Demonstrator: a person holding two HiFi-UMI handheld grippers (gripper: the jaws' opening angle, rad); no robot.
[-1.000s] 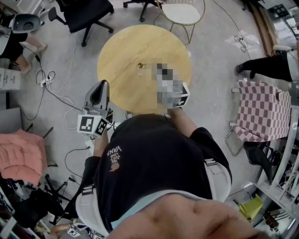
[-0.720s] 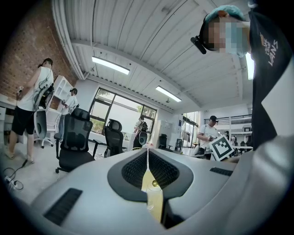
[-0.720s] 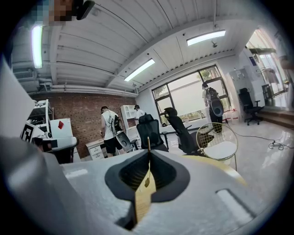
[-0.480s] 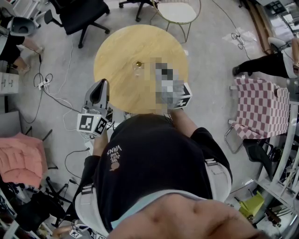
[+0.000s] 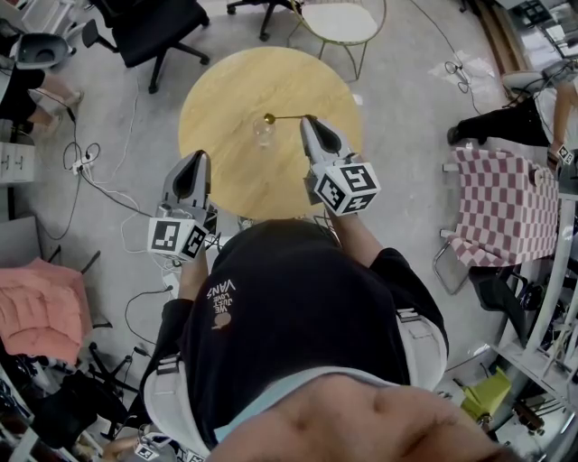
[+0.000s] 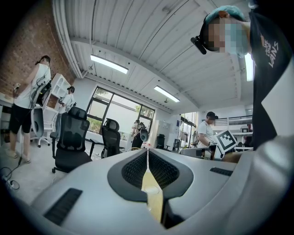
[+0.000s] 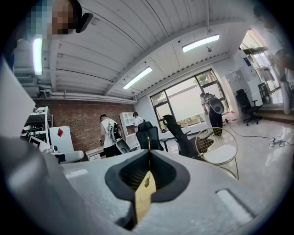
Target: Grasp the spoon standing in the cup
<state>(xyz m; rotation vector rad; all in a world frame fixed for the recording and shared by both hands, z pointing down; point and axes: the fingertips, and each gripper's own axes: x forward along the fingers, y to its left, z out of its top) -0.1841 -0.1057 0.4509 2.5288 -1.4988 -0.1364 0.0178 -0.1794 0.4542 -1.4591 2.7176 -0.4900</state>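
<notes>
A clear glass cup stands near the middle of the round wooden table. A thin gold spoon lies level above the cup, with its bowl over the rim and its handle running right. My right gripper is shut on the handle's end. In the right gripper view the handle shows as a thin gold line pinched between the closed jaws of that gripper. My left gripper hangs at the table's near left edge. It is shut with nothing in it.
A black office chair and a white wire chair stand beyond the table. A checkered chair is at the right and cables lie on the floor at the left. A person's legs show at the far right.
The spoon stood in the cup before; now it lies level from my right gripper's tip. The left gripper has stayed put.
</notes>
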